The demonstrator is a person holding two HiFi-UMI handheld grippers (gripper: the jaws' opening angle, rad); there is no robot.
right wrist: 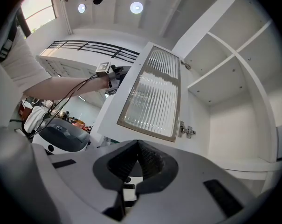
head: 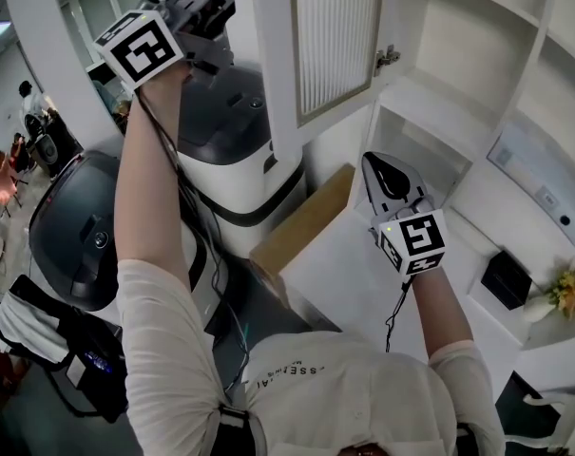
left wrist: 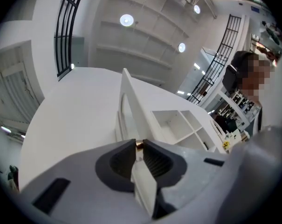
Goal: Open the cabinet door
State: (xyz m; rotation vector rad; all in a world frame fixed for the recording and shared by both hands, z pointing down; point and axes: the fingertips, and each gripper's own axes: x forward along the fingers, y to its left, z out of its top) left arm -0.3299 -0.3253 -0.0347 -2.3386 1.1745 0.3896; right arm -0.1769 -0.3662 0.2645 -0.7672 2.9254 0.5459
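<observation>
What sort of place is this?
Probably a showroom or lab hall, not a home: white open shelves with a ribbed-glass door, large rounded machines on the floor, and people in the background.

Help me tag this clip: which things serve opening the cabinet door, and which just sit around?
Job: door, hinge, left tongs gripping the door's edge.
Around: right tongs (shut, empty), shelves, flowers, black box, grey machine.
</observation>
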